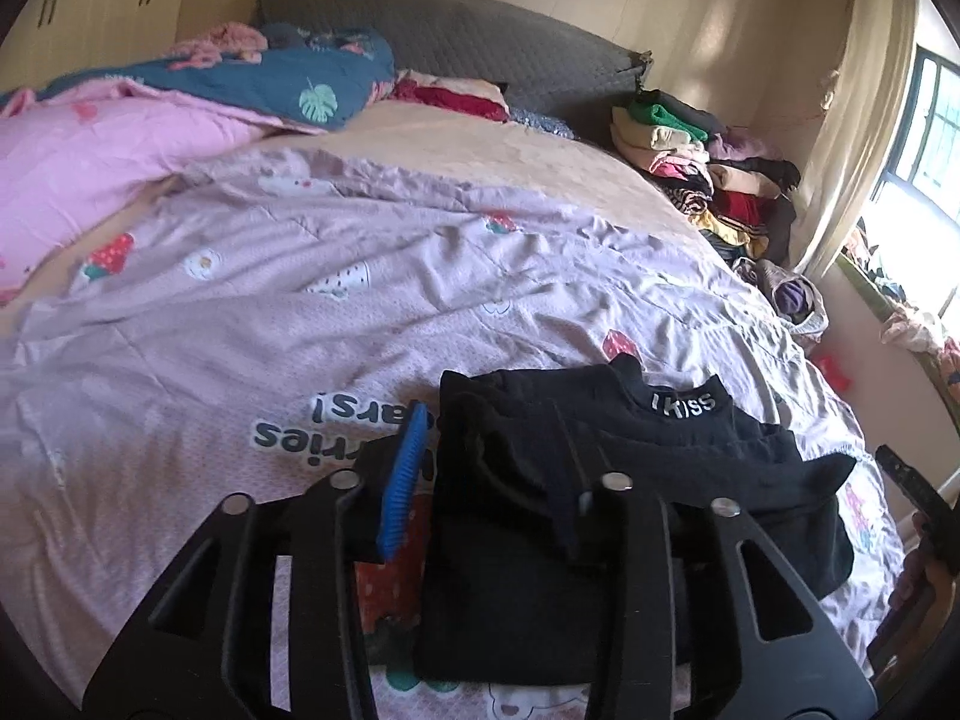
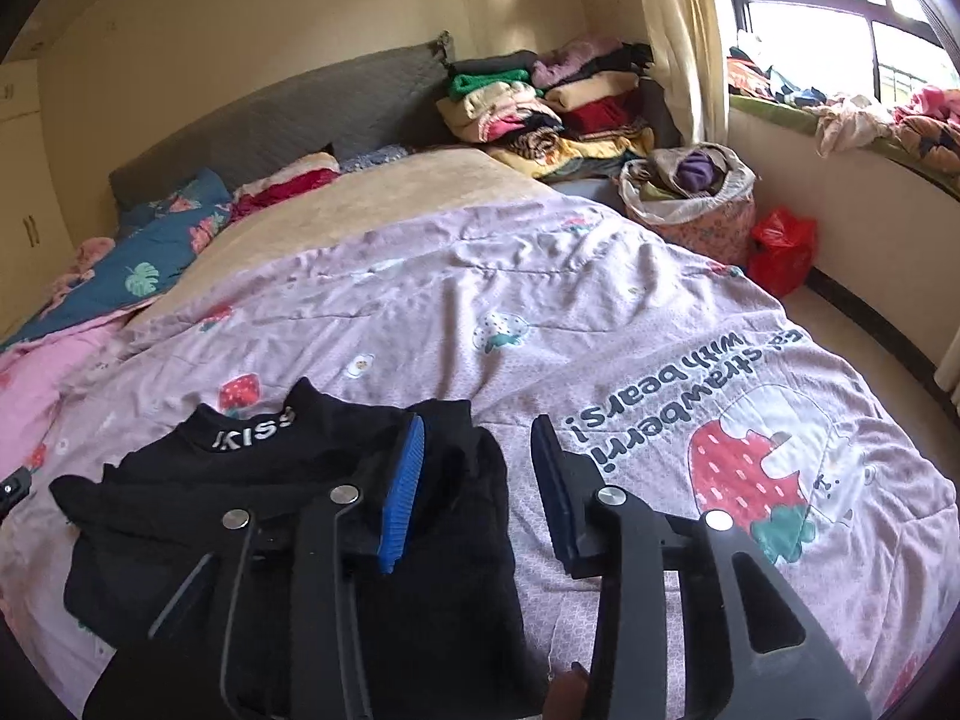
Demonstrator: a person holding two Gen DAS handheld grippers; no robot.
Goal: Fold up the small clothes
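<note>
Low over the black knit top (image 2: 288,516) on the lilac strawberry-print quilt (image 2: 540,312), I hold my right gripper (image 2: 480,492) level, jaws wide, gripping nothing; my left gripper (image 1: 486,480) likewise spread, unloaded.

top (image 2: 288,516) on quilt (image 2: 480,300), clothes pile (image 2: 540,114) behind

Left gripper (image 1: 486,480) gaping wide over the top (image 1: 540,540), right gripper (image 2: 480,474) splayed at its edge

Cream-walled bedroom (image 2: 240,18): grey headboard (image 1: 456,36), lilac strawberry quilt (image 1: 360,300), sunlit barred window (image 2: 840,12), cream curtain (image 2: 678,30).
</note>
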